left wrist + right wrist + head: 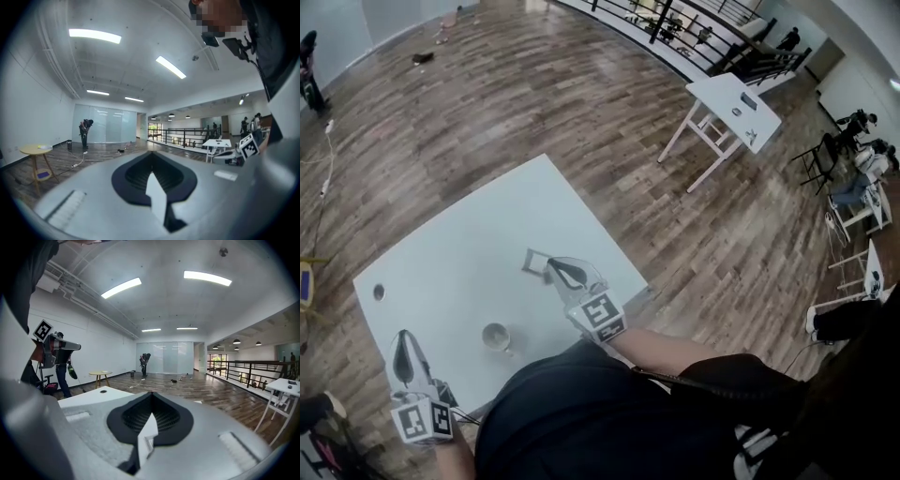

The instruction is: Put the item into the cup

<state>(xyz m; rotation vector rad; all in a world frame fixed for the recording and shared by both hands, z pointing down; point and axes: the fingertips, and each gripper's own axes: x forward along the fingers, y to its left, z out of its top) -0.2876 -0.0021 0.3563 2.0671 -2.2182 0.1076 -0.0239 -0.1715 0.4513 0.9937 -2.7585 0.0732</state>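
Note:
On the white table (469, 253) stands a small round cup (496, 336), near the front edge. The item (536, 261), a small flat grey piece, lies farther back to the cup's right. My right gripper (551, 266) points at the item with its tip right beside it; I cannot tell whether they touch. Its jaws meet in a line in the right gripper view (151, 401), with nothing between them. My left gripper (401, 337) hovers over the table's near left corner, well left of the cup, and its jaws are also shut and empty (151, 161). Neither gripper view shows cup or item.
A cable hole (378, 292) sits near the table's left edge. A second white table (731, 108) stands far back right by a railing (694, 33). People sit at the right wall (862, 159). A round side table (40, 149) stands on the wood floor.

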